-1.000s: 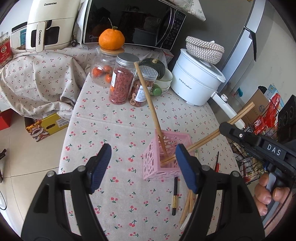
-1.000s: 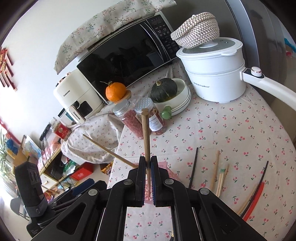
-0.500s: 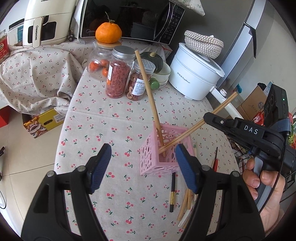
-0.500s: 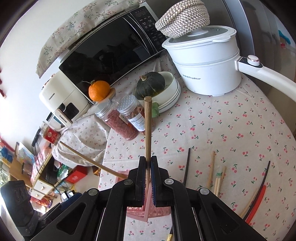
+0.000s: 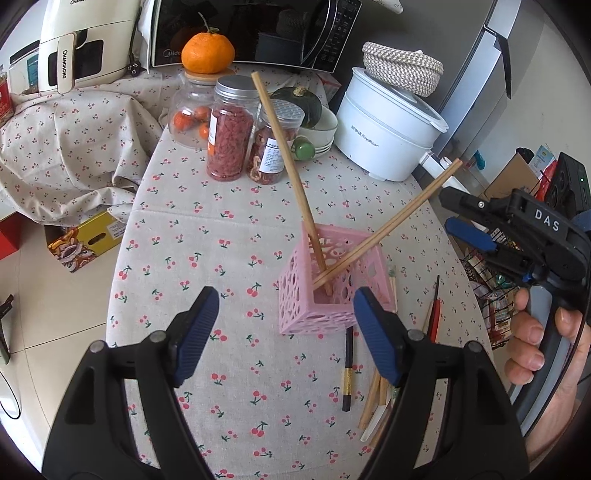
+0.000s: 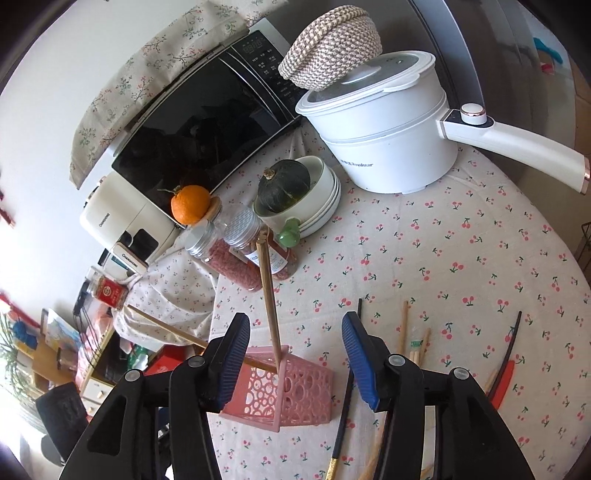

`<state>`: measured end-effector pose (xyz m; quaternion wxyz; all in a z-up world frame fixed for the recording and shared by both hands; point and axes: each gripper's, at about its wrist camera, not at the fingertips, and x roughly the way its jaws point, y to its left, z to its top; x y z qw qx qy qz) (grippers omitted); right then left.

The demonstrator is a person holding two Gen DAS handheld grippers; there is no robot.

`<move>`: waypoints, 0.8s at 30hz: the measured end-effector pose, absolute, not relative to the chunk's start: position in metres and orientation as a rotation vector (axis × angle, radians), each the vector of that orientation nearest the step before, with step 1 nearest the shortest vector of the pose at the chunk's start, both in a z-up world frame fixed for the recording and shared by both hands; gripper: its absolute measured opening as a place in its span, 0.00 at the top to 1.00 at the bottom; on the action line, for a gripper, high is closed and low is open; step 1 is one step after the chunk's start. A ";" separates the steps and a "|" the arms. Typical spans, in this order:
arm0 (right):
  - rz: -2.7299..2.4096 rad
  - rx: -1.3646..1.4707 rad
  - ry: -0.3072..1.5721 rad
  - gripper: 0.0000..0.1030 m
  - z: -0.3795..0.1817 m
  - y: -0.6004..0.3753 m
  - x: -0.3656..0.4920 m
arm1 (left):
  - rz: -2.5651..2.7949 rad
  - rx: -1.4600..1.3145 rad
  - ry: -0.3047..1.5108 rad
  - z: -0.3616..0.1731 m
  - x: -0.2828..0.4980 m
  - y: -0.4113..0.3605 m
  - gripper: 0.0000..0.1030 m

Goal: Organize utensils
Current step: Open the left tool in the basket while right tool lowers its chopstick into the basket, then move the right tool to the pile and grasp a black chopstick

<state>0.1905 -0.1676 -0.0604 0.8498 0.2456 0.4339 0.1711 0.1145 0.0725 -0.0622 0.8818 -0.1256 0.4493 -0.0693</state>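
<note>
A pink perforated holder [image 5: 332, 280] stands on the cherry-print tablecloth; it also shows in the right wrist view [image 6: 284, 395]. Two wooden chopsticks lean in it: one [image 5: 288, 166] toward the jars, one [image 5: 399, 225] toward the right. My left gripper [image 5: 284, 336] is open and empty, just in front of the holder. My right gripper [image 6: 293, 354] is open and empty above the holder, with a leaning chopstick [image 6: 269, 295] between its fingers; it also shows in the left wrist view [image 5: 461, 218]. Loose chopsticks [image 5: 373, 402], a black one [image 5: 347, 369] and a red one [image 5: 436, 314] lie on the cloth.
Behind the holder stand two jars [image 5: 232, 129] of dried food, a glass jar with an orange [image 5: 207, 51] on top, bowls with a green squash [image 5: 306, 107], a white electric pot [image 5: 388, 125] and a microwave [image 5: 251, 29]. The table edge runs along the left.
My right gripper has opened and let go of the wooden chopstick, which now leans in the pink holder. The right gripper has drawn back a little. My left gripper stays open.
</note>
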 end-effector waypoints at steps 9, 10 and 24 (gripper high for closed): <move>0.270 0.451 0.936 0.38 -0.055 -0.217 0.158 | -0.201 -0.246 0.999 -0.067 0.102 0.054 0.23; 0.254 0.440 0.949 0.37 -0.058 -0.222 0.156 | -0.206 -0.240 1.007 -0.068 0.102 0.051 0.23; 0.228 0.282 1.079 0.37 -0.102 -0.217 0.138 | -0.239 -0.170 1.076 -0.084 0.091 0.023 0.23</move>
